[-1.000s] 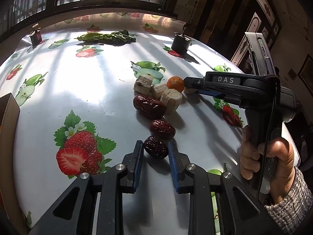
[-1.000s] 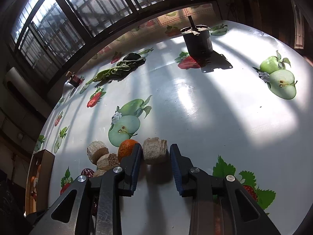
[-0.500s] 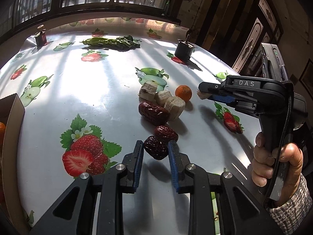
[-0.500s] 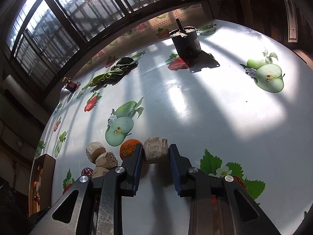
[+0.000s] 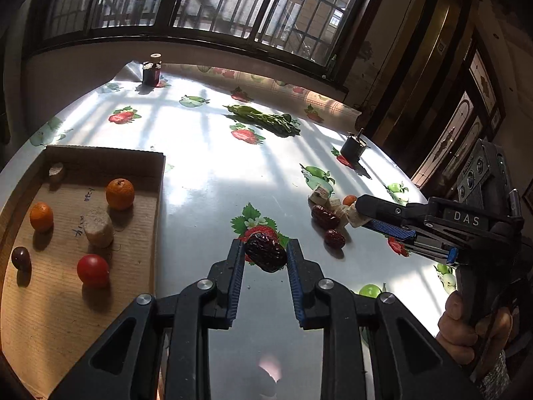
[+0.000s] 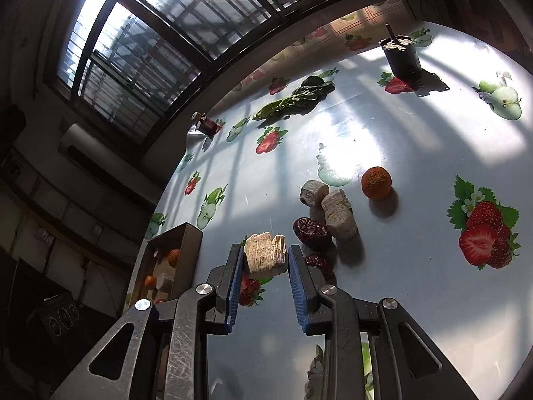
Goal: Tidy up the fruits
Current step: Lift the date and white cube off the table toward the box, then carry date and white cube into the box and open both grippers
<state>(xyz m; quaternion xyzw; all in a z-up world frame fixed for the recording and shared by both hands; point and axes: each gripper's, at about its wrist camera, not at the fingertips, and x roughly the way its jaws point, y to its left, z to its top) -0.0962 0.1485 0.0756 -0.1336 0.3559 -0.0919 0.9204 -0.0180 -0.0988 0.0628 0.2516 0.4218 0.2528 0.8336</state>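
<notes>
My left gripper (image 5: 265,255) is shut on a dark red date (image 5: 266,252) and holds it above the table, right of the cardboard box (image 5: 156,206). The box holds two oranges (image 5: 120,194), a beige chunk (image 5: 97,232), a red tomato (image 5: 93,270) and a dark fruit (image 5: 20,257). My right gripper (image 6: 263,260) is shut on a beige sugarcane chunk (image 6: 265,253), lifted off the table; it also shows in the left wrist view (image 5: 358,215). On the table remain two dates (image 6: 311,229), several beige chunks (image 6: 339,218) and an orange (image 6: 376,182).
The round table (image 6: 416,300) has a fruit-print cloth. Leafy greens (image 5: 266,120) lie at the back. A dark cup (image 6: 401,56) and a small jar (image 5: 152,72) stand near the far edge. The box shows at the left in the right wrist view (image 6: 186,243).
Both grippers have lifted their pieces off the table. The left one has swung left with the date toward the box, which is now in full view. The right one has drawn back from the pile.
</notes>
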